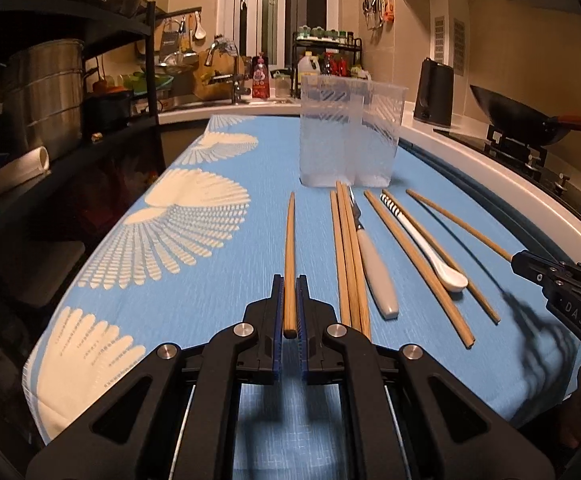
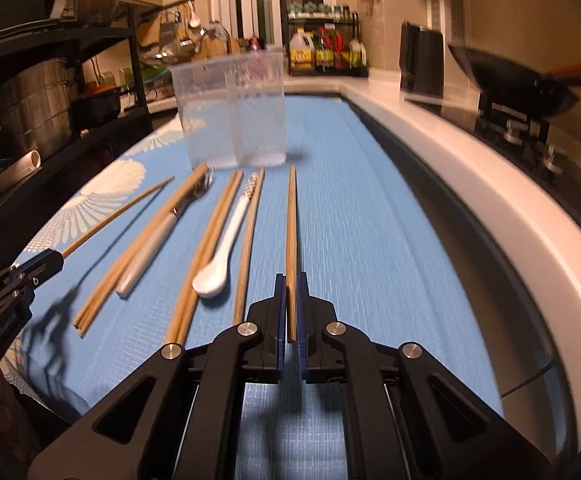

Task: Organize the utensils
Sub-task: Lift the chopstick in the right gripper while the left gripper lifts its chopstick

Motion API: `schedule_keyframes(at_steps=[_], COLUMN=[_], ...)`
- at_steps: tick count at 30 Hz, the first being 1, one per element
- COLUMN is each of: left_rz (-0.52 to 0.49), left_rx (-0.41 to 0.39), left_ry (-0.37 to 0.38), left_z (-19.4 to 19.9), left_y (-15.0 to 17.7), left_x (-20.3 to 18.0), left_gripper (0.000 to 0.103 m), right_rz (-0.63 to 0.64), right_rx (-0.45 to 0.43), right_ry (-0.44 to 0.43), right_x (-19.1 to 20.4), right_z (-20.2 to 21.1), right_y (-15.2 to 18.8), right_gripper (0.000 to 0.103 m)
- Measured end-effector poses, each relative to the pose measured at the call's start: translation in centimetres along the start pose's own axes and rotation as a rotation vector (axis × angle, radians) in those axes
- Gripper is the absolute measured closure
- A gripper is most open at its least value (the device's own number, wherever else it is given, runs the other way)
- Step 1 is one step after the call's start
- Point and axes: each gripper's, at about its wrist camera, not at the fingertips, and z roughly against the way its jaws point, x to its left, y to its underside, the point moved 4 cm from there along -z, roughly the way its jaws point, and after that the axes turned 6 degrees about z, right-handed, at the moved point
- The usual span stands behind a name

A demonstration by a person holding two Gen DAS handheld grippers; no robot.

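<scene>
On the blue woven cloth [image 1: 218, 280], the left hand-held gripper [image 1: 290, 312] clamps one round wooden chopstick [image 1: 289, 256]. Loose chopsticks [image 1: 348, 256], a knife [image 1: 374, 268] and a glossy white spoon [image 1: 430, 252] lie between. The right hand-held gripper [image 2: 291, 308] clamps another chopstick [image 2: 291, 232], short of the ribbed clear holder [image 2: 234, 116].
</scene>
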Motion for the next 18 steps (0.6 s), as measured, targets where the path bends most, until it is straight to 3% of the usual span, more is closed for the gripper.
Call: schedule_keyframes(at_steps=[9, 18], left_rz=[-0.036, -0.012], left_rx=[-0.111, -0.155], left_ry=[-0.011, 0.009], left_z=[2.5, 3.3], left_y=[-2.6, -6.3], left_x=[-0.2, 0.2], left_gripper=[0.097, 0.097], right_rz=[0.042, 0.038], right_rx=[-0.074, -0.184], right_ry=[0.007, 0.029], right_x=[-0.2, -0.1], right_z=[2.1, 4.7], right_y=[-2.4, -6.6], right_gripper=[0.098, 0.098])
